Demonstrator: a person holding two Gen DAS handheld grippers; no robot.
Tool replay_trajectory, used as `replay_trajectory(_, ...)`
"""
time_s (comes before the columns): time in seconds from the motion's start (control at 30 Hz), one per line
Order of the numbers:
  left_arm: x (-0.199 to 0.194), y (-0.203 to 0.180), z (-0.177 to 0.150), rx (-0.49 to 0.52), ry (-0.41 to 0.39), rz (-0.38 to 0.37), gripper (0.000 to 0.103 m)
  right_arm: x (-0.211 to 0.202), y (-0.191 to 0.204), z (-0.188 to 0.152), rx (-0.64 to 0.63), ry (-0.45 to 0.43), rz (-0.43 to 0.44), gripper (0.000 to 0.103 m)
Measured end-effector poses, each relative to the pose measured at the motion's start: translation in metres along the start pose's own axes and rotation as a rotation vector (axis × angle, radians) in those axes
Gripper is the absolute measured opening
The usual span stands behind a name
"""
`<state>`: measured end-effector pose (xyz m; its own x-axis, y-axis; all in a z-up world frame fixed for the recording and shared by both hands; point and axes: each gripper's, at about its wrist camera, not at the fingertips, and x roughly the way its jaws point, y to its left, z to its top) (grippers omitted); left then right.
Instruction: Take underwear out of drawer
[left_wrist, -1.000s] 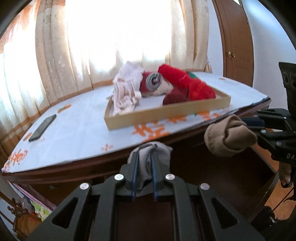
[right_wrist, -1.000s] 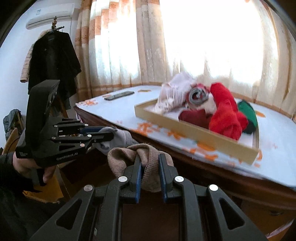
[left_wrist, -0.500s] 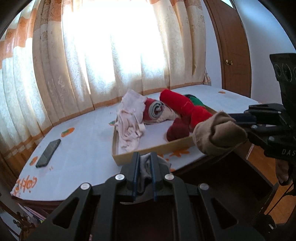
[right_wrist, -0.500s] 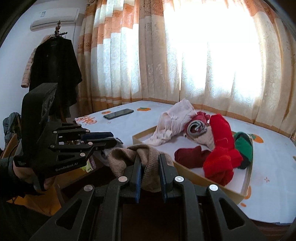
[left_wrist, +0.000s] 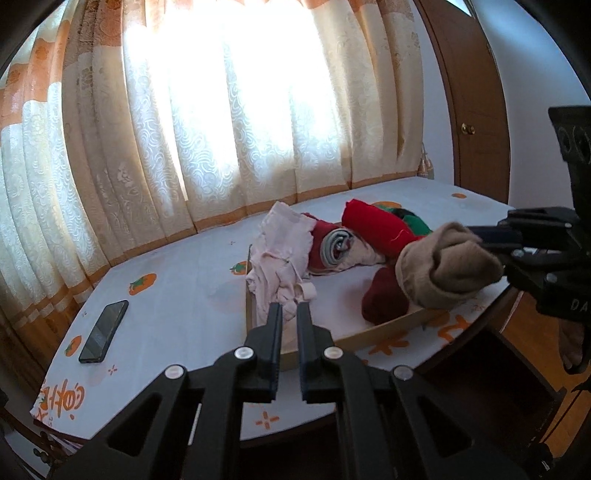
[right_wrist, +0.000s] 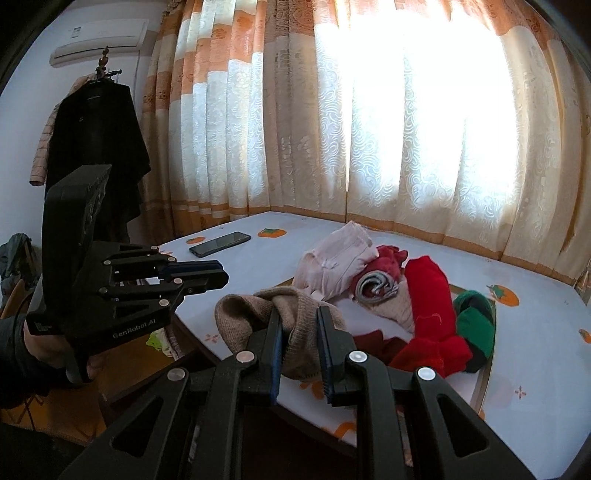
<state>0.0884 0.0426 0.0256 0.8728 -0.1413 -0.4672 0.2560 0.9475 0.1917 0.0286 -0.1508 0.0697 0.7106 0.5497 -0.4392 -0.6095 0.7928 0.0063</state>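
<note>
My right gripper is shut on a tan knitted garment, which bulges out on both sides of the fingers. It hangs above the near edge of the table. In the left wrist view the same tan garment hangs from the right gripper in front of the wooden tray. My left gripper is shut, and I see no cloth between its fingers. From the right wrist view the left gripper is bare at its tips. The dark open drawer lies below at the right.
The tray holds a pink garment, a grey-and-red roll, red pieces and a green one. A phone lies on the patterned tablecloth. A dark coat hangs at the left, a door stands at the right.
Both grippers have risen, so the table top now shows from above. The grey cloth that was between the left fingers is gone from view. The right gripper still holds the tan garment.
</note>
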Motion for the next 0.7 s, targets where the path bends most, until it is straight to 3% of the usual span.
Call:
replay_trajectory(0.13, 0.007, 0.002, -0.002, -0.007, 0.039, -0.007, 0.005, 0.007, -0.004, 0.006, 0.010, 0.009, -0.005, 0.019)
replay_trajectory(0.2, 0.004, -0.001, -0.009, 0.000, 0.076, -0.055, 0.007, 0.006, -0.005, 0.007, 0.015, 0.004, -0.004, 0.019)
replay_trajectory(0.3, 0.000, -0.018, -0.036, 0.086, 0.164, -0.108, 0.020, 0.004, -0.002, 0.002, 0.003, 0.013, -0.003, 0.019)
replay_trajectory(0.37, 0.001, -0.027, -0.056, 0.127, 0.225, -0.138, 0.044, 0.003, 0.000, -0.004, -0.002, 0.023, 0.003, 0.019)
replay_trajectory(0.4, 0.004, -0.031, -0.068, 0.140, 0.267, -0.156, 0.047, 0.004, 0.000, -0.007, -0.002, 0.026, 0.006, 0.019)
replay_trajectory(0.57, 0.030, -0.051, -0.120, 0.198, 0.469, -0.250, 0.046, 0.007, 0.004, -0.020, 0.007, 0.043, 0.023, 0.019)
replay_trajectory(0.7, 0.052, -0.060, -0.138, 0.193, 0.570, -0.295, 0.046, 0.008, 0.008, -0.026, 0.004, 0.048, 0.028, 0.019)
